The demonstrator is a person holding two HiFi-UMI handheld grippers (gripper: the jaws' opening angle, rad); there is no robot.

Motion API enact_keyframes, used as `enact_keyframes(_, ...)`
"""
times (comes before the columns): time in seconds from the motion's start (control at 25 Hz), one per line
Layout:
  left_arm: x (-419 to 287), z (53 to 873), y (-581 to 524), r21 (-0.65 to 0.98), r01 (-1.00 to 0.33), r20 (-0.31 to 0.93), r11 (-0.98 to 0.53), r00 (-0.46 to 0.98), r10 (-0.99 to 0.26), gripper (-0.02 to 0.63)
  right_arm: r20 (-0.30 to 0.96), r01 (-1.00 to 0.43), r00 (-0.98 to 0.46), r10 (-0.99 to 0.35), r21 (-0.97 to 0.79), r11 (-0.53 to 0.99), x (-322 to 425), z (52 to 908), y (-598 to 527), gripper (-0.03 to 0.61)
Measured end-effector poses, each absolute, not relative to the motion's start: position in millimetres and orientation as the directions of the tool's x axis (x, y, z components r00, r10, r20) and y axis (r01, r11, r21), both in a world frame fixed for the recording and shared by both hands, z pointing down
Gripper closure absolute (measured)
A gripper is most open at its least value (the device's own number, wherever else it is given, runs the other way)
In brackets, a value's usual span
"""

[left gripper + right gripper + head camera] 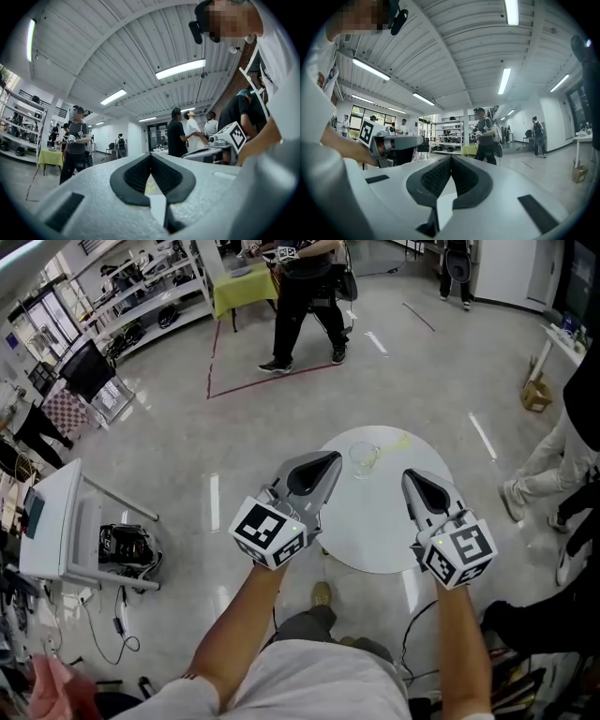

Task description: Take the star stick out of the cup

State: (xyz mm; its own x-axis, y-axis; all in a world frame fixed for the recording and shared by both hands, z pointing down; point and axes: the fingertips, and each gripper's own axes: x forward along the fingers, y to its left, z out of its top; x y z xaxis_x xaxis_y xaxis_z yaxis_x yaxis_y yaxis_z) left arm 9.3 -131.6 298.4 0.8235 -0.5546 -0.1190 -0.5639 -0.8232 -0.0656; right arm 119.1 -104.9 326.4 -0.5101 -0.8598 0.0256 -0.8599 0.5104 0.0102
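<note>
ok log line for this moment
left gripper shut, empty | right gripper shut, empty | star stick at clear cup on round table, untouched

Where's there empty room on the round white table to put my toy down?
The near half of the table is bare: the wide white patch seen between the left gripper and the right gripper, down to the near rim. The far edge is crowded: the cup stands there, with the yellow stick close on its right.

I see the left gripper (pixel 151 157) with jaws meeting at the tips, nothing clamped. A yellow star (pixel 150 187) shows through the gap beneath them. The right gripper (pixel 186 156) sits to its right, apart.
</note>
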Motion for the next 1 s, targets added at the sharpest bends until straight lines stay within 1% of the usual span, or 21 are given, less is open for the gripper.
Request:
enact_keyframes(0.52,8.9,309.2,-216.8,-0.044,-0.477,-0.106,-0.878,0.876,-0.470,0.600,0.065,-0.914,-0.400,-0.914,0.041,0.403,109.0,333.6,-192.5,0.565)
enact_keyframes(0.76,0.3,323.4,-244.8,-0.029,-0.443,-0.091,-0.896,0.894,-0.439,0.598,0.079,-0.946,-0.307,-0.948,0.079,0.313,111.8,339.4,-222.5,0.563)
enact_keyframes(0.8,0.7,325.0,-249.2,-0.026,-0.439,-0.089,-0.898,0.896,-0.435,0.600,0.082,-0.952,-0.288,-0.954,0.082,0.295,115.5,340.6,-227.0,0.553)
enact_keyframes(0.84,1.6,326.3,-253.3,-0.024,-0.435,-0.087,-0.900,0.898,-0.431,0.600,0.087,-0.957,-0.272,-0.958,0.082,0.279,119.8,342.5,-231.1,0.490)
enact_keyframes(0.88,2.6,327.2,-257.0,-0.022,-0.431,-0.086,-0.902,0.900,-0.428,0.598,0.094,-0.962,-0.255,-0.962,0.081,0.263,124.3,344.7,-234.7,0.441)
enact_keyframes(1.0,3.9,328.7,-265.1,-0.015,-0.420,-0.083,-0.907,0.905,-0.418,0.600,0.126,-0.975,-0.195,-0.973,0.080,0.206,137.7,355.1,-242.3,0.378)
